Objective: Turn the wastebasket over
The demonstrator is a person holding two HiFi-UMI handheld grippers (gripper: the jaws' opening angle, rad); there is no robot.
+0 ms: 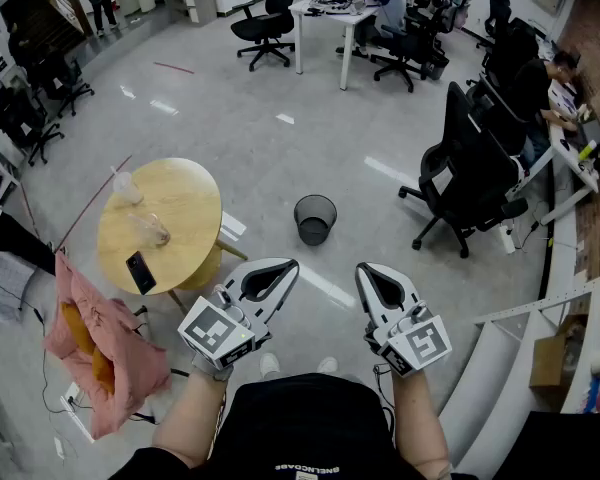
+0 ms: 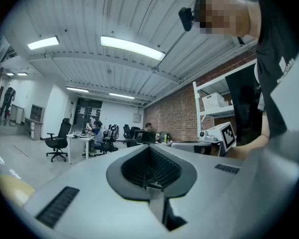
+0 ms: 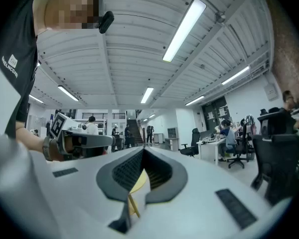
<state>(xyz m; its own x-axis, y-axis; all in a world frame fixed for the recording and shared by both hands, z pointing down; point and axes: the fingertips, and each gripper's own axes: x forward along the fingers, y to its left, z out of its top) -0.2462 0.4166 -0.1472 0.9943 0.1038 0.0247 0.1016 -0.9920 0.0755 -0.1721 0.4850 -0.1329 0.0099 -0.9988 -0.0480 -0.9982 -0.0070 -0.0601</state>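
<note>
The wastebasket, a black mesh bin, stands upright on the grey floor, open end up, a few steps ahead of me. My left gripper and right gripper are held level side by side at waist height, well short of the bin and touching nothing. Both are shut and hold nothing. In the left gripper view the left gripper has its jaws pressed together against the office beyond. The right gripper in its own view is likewise shut. Neither gripper view shows the bin.
A round wooden table with a phone and clear plastic cups stands to the left of the bin. A pink jacket hangs beside it. A black office chair and a desk with seated people are to the right, and a white shelf runs near right.
</note>
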